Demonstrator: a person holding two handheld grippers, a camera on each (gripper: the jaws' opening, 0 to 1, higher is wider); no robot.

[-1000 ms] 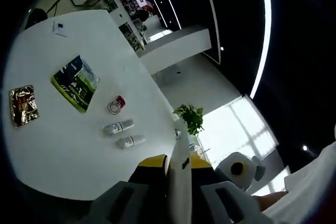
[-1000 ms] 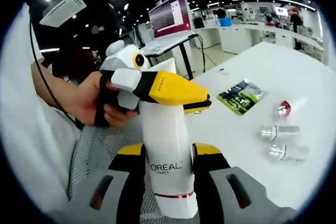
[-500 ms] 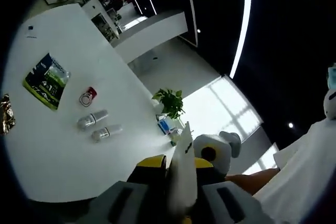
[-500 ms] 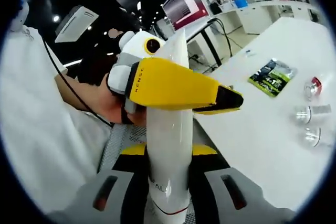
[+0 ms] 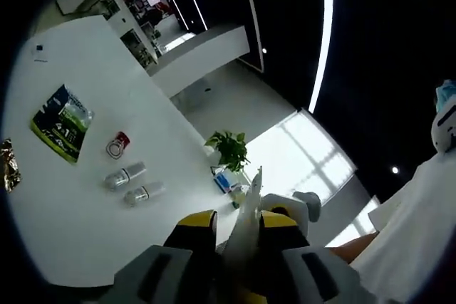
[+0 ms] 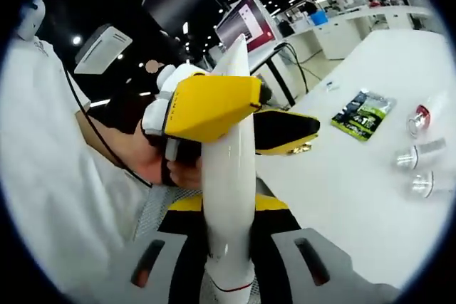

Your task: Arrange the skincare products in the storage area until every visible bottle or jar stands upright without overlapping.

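White squeeze tube (image 6: 229, 197) held off the table, crimped end pointing away, cap end low between the tongs, two small clear silver-capped bottles (image 5: 125, 175) (image 5: 143, 193) lying on their sides side by side, red-capped one (image 5: 117, 144) just beyond them

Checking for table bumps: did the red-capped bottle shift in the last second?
No. The red-capped bottle keeps its place between the green packet and the nearer silver-capped bottle; only the camera moved.
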